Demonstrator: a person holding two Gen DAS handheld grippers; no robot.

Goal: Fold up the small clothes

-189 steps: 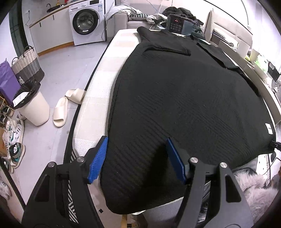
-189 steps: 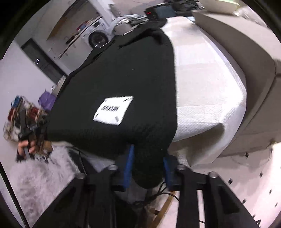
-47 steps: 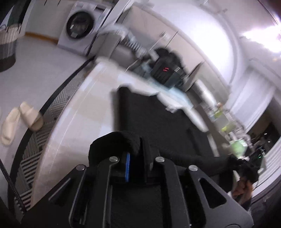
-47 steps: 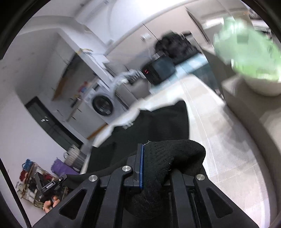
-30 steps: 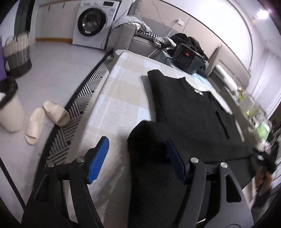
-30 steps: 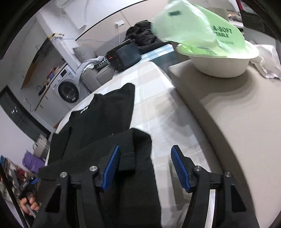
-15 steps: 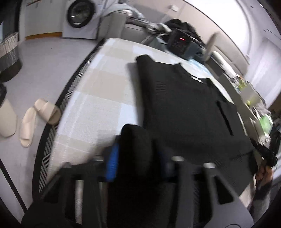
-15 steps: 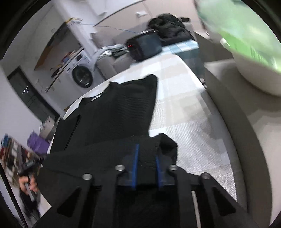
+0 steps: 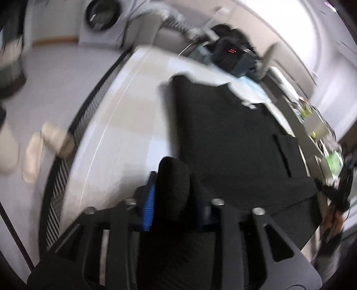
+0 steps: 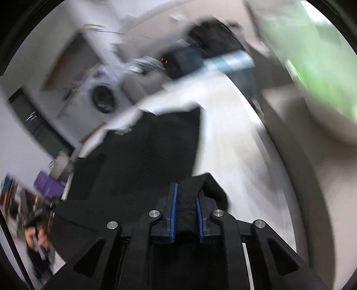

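Observation:
A black knit garment (image 9: 234,138) lies folded over on the pale checked bed surface (image 9: 125,125). My left gripper (image 9: 175,187) pinches a bunched corner of its near edge between the blue pads (image 9: 149,205); the jaws are easing open but still hold the fabric. In the right wrist view the same garment (image 10: 156,151) stretches away to the left. My right gripper (image 10: 186,200) clamps the other near corner, with cloth filling the narrow gap, and its jaws are opening slightly too. Both views are motion-blurred.
A washing machine (image 9: 100,15) and slippers (image 9: 44,145) are on the floor to the left. A black device with red digits (image 9: 229,55) sits at the bed's far end. A green bag in a bowl (image 10: 312,67) rests on the ledge to the right.
A second ago both grippers stood open over the folded edge. They have since shut on its two corners, and both are now moving with the fabric.

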